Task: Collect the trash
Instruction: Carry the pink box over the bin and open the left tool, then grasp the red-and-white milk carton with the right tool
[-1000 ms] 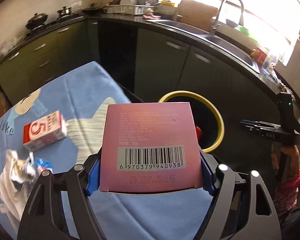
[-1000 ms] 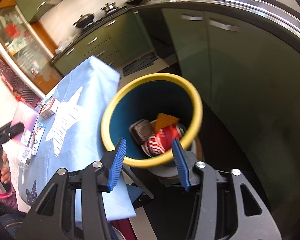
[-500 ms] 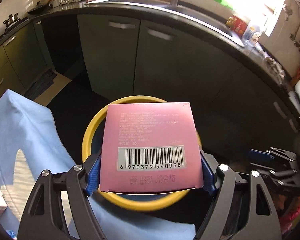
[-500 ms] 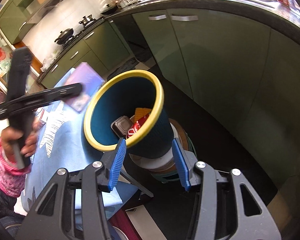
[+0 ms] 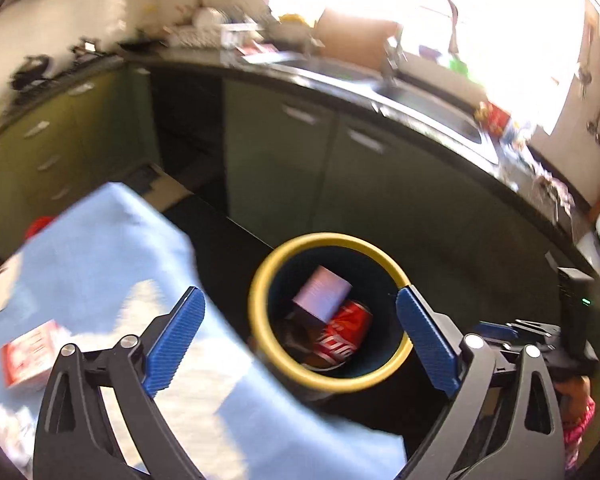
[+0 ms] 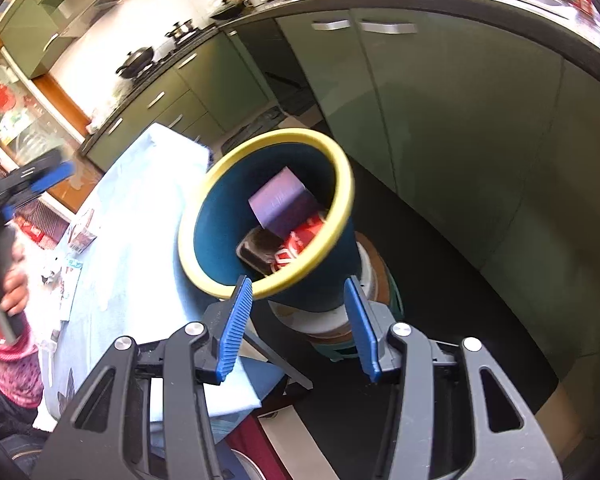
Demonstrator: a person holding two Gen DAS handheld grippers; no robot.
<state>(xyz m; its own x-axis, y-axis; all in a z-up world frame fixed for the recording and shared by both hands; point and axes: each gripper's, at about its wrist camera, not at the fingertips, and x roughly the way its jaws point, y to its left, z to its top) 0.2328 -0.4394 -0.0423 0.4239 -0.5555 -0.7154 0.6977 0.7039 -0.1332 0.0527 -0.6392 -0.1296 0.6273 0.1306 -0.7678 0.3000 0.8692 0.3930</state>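
Note:
The yellow-rimmed dark blue bin (image 5: 260,280) (image 6: 342,176) stands beside the blue-clothed table (image 5: 112,248) (image 6: 140,200). The pink box (image 5: 322,294) (image 6: 280,202) lies inside it on a red can (image 5: 342,338) (image 6: 300,240) and a dark tray (image 6: 256,250). My left gripper (image 5: 300,316) is open and empty above the bin; it also shows at the left of the right wrist view (image 6: 40,178). My right gripper (image 6: 300,308) is open and empty, just in front of the bin's base; it shows at the right of the left wrist view (image 5: 540,336).
A red and white carton (image 5: 30,350) (image 6: 84,232) and crumpled wrappers (image 6: 64,276) lie on the table. Green kitchen cabinets (image 5: 300,168) (image 6: 440,120) and a counter with a sink (image 5: 440,104) curve behind the bin. The bin sits on a round stool (image 6: 364,312).
My left gripper opened and let go of the pink box, which now lies in the bin. The left gripper pulled back and up. My right gripper stayed open near the bin.

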